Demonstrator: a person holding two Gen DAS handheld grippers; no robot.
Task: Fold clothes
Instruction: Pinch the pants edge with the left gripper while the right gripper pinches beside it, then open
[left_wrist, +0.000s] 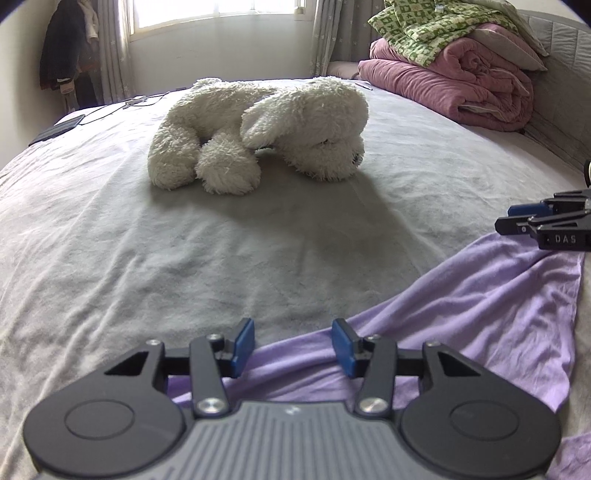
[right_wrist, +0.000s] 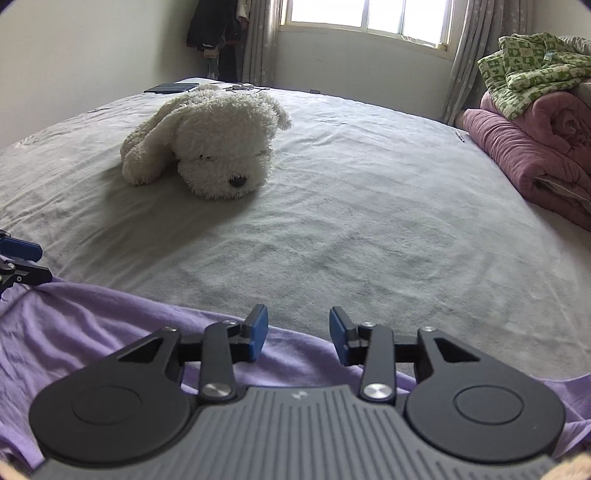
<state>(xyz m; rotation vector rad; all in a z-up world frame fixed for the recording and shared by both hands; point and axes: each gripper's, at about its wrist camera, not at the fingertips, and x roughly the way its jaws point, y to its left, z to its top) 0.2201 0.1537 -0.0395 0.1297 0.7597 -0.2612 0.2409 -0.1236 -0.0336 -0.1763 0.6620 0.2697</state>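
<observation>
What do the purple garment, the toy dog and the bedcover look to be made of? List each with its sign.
Purple garment: thin, matte knit, probably cotton jersey; it drapes in soft, shallow wrinkles.
Toy dog: cream plush with a long, curly pile, likely synthetic; tufted fuzz all over.
Bedcover: pale grey, matte, slightly napped, perhaps brushed cotton or fleece; fine creases, no sheen.

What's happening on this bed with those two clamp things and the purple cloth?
A person is folding a purple garment on the bed with a hand-held gripper in each hand. Both the left gripper and the right gripper hang open over the garment's far edge, gripping nothing. A white stuffed dog and a pile of folded blankets lie further back, untouched.
</observation>
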